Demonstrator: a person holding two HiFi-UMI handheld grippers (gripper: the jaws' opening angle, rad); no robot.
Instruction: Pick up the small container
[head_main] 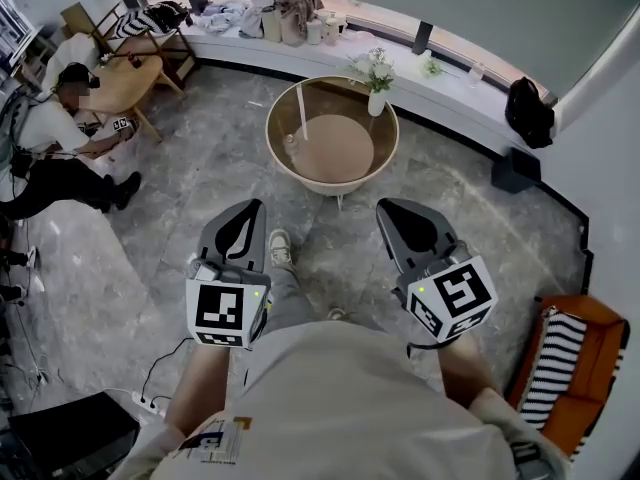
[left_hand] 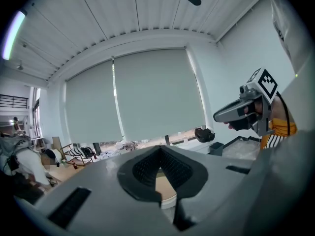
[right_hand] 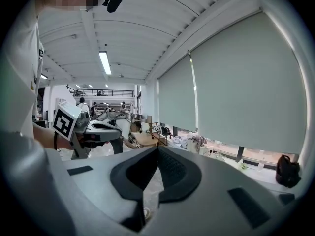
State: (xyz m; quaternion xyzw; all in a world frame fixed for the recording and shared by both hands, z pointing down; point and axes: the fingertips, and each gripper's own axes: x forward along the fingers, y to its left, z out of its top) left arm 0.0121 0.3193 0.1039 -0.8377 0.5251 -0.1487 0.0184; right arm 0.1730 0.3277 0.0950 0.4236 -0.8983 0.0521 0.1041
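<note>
A round wooden table [head_main: 335,153] with a raised rim stands on the floor ahead of me. Near its left rim sits a small pale object [head_main: 291,141], too small to tell whether it is the container. A white vase of flowers [head_main: 377,96] stands at the table's far edge. My left gripper [head_main: 245,210] and right gripper [head_main: 392,210] hover side by side well short of the table, both shut and empty. In the left gripper view the jaws [left_hand: 158,150] meet, with the table's edge [left_hand: 165,188] showing beneath them. The right gripper [right_hand: 157,149] is shut too.
A person [head_main: 55,133] sits at a wooden table at the far left. A curved window ledge [head_main: 450,68] carries bags and clothes, and a black bag [head_main: 527,111] lies on it. An orange chair with a striped cushion [head_main: 570,363] is at the right. A power strip [head_main: 150,403] lies on the floor.
</note>
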